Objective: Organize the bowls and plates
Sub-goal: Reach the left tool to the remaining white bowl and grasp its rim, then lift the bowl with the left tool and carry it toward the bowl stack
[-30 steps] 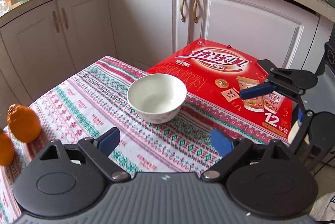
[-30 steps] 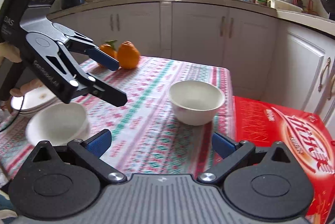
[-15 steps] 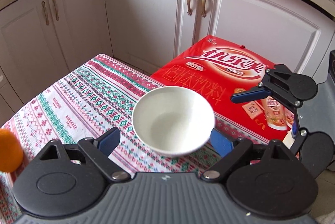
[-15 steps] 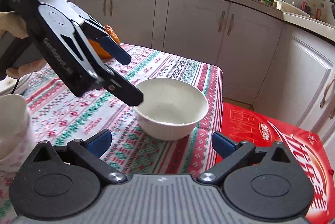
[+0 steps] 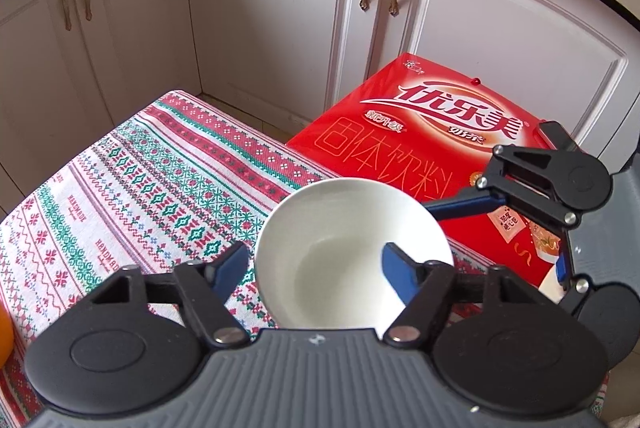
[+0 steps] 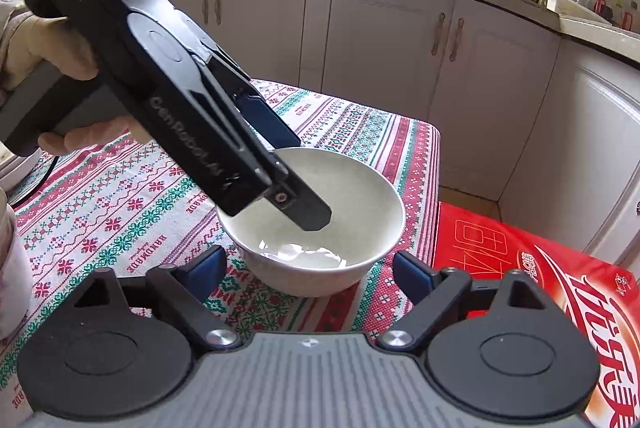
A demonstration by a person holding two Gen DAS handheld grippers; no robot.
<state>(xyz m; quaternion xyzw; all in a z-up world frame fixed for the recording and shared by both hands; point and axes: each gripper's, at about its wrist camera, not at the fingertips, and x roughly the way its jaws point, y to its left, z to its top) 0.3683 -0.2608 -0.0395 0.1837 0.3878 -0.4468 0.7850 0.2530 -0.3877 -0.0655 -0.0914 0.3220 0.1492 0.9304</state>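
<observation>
A glossy red cardboard drinks box (image 5: 432, 132) lies just past the grippers, beside the bench (image 5: 132, 188) with its woven red-and-green patterned cloth. The round white ceramic bowl (image 5: 340, 260) sits straight before both grippers. The left gripper (image 5: 316, 272) is closing astride its rim, one finger (image 6: 308, 212) inside. The right gripper (image 6: 308, 272) is closing too, spread wide of the bowl's outer sides.

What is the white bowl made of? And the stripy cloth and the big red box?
The white bowl looks like glazed ceramic: smooth, with a bright shine inside. The stripy cloth looks like woven fabric, probably cotton: you can see the weave and stitched-looking patterns, with no shine. The big red box looks like glossy printed cardboard: flat faces, sharp edges, and light glints off its printed top.
</observation>
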